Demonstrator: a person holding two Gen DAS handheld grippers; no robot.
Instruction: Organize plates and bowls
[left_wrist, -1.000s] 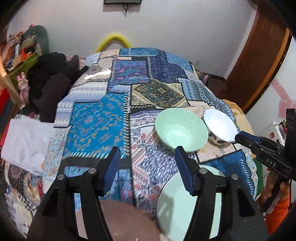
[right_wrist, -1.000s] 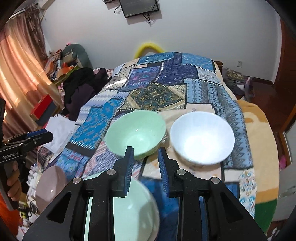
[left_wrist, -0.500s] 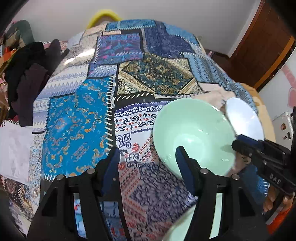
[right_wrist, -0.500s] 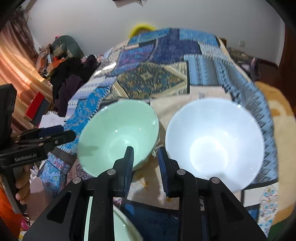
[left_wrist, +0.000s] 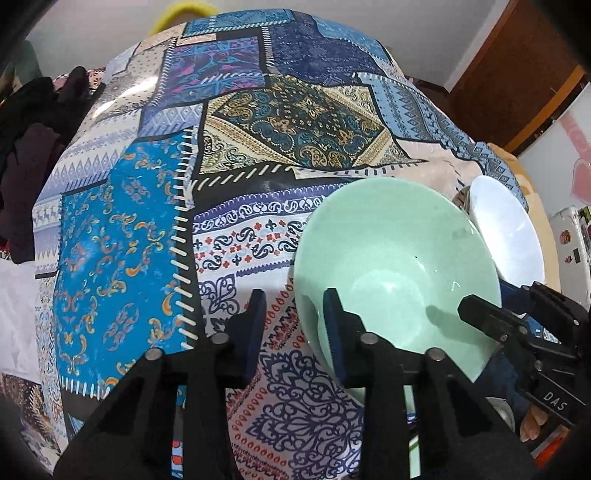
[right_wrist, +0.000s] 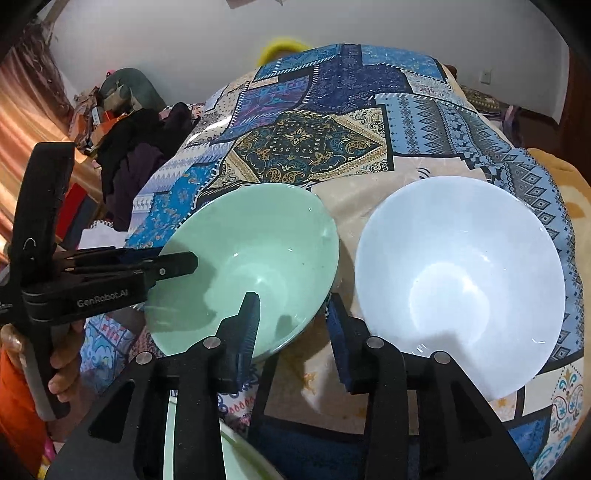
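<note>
Looking down along our left gripper (left_wrist: 293, 325), we see its two blue-padded fingers straddling the near-left rim of the green bowl (left_wrist: 397, 273): one finger sits inside the bowl, the other outside over the patchwork cloth (left_wrist: 122, 236). The jaws are closing, with the rim between them, and a gap still shows between the outer pad and the bowl wall, so we cannot call it a firm pinch. Just beyond the green bowl, to its right, the white bowl (left_wrist: 506, 229) shows edge-on. Our right gripper (left_wrist: 480, 317) reaches in from the right at the green bowl's opposite rim.

Looking along our right gripper (right_wrist: 291, 321), we find the green bowl (right_wrist: 243, 266) and the white bowl (right_wrist: 458, 280) side by side on the cloth (right_wrist: 310, 144), close together but whether touching we cannot tell. The jaws are opening and straddle the green bowl's near-right rim, the left finger inside the bowl, the right finger outside in the gap between the bowls, neither pad clearly pressing. Our left gripper (right_wrist: 192, 262) comes in from the left over the far rim. A pale green plate (right_wrist: 199, 443) edges in at the bottom.
</note>
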